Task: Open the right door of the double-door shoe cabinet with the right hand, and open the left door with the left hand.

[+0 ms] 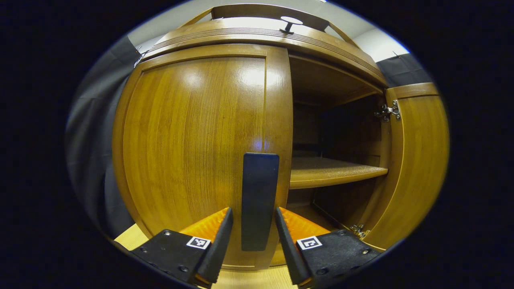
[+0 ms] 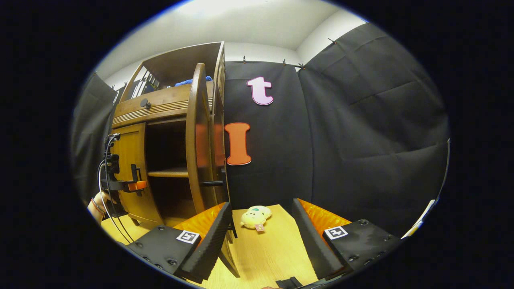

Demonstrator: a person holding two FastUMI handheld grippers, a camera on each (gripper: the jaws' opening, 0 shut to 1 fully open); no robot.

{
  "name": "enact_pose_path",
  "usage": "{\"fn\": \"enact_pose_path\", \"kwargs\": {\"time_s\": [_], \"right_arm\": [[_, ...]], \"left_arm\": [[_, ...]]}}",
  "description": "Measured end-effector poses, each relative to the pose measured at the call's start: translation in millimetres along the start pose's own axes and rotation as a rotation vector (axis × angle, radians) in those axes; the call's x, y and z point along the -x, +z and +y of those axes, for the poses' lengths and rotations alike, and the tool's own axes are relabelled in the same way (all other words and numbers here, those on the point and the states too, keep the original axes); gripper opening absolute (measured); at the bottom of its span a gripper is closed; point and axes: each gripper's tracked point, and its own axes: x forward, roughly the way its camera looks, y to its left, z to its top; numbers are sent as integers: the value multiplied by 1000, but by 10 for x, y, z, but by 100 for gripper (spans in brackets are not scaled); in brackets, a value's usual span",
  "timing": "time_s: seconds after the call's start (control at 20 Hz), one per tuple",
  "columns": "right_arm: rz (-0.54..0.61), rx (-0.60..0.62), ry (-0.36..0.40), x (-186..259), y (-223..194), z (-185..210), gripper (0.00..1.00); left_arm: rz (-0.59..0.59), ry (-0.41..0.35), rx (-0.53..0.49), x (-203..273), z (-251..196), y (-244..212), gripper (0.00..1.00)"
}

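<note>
Right door (image 1: 417,160) already swung wide at 3 o'clock in left gripper view, shelf (image 1: 333,170) exposed. Left door (image 1: 192,144) shut, filling 9 to 12 o'clock. Left tool (image 1: 253,237) spread, straddling the dark handle (image 1: 259,200) at 6 o'clock, not pinching yet as far as visible. Right tool (image 2: 263,237) spread, holding nothing, over the counter (image 2: 277,257); plush toy (image 2: 255,217) lying ahead at 6 o'clock. Step in hand: left door. Next: pinch handle, pull outward along the hinge arc.
</note>
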Motion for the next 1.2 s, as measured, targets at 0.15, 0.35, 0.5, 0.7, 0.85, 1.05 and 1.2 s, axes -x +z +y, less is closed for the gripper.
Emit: {"fn": "enact_pose_path", "kwargs": {"time_s": [0.15, 0.35, 0.5, 0.7, 0.85, 1.05, 1.2], "right_arm": [[4, -10, -8, 51, -31, -26, 89], [8, -12, -27, 72, -38, -39, 97], [8, -8, -30, 134, -40, 7, 98], [-6, 10, -39, 284, 12, 35, 100], [-20, 12, -44, 386, 81, 60, 97], [-32, 11, -51, 487, 106, 94, 90], [-32, -6, -71, 517, 43, 53, 88]], "left_arm": [[-5, -14, 8, -3, -15, 10, 53], [-10, -47, 22, 2, -21, -8, 36], [-18, -59, 4, 58, -25, -7, 28], [-16, -82, 16, 167, -10, 6, 24], [-21, -99, 26, 277, 0, 3, 22], [-24, -112, 32, 416, 1, 13, 20], [-28, -122, 30, 576, 45, 8, 21]]}}
